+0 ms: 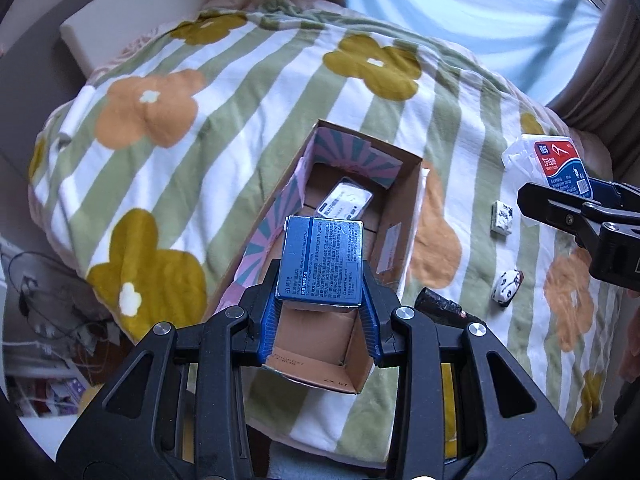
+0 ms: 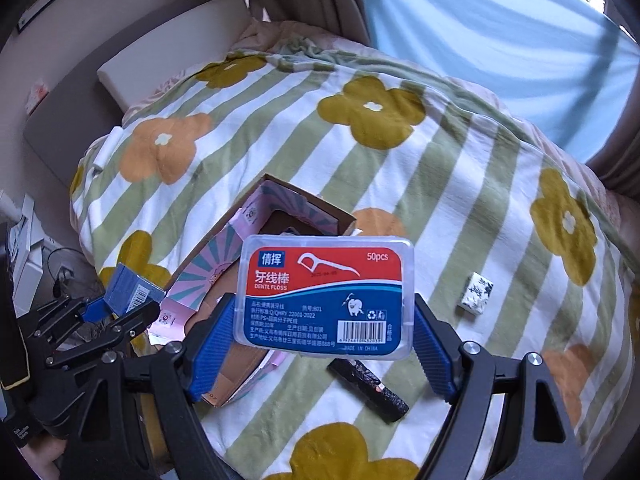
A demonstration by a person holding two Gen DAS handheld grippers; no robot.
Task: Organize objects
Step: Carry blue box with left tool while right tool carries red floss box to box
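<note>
So the open cardboard box sits on the blanket, with a small packet lying inside it. Right of the box there's a dark bar near its corner, plus two small blocks further right, well apart from it.

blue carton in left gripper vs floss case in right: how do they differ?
The blue carton is opaque printed cardboard; the floss case is clear plastic with a red and blue label. The carton is narrow, so the left gripper is shut close on it; the wider case keeps the right gripper spread. Both are held off the blanket, near the open cardboard box.
</note>
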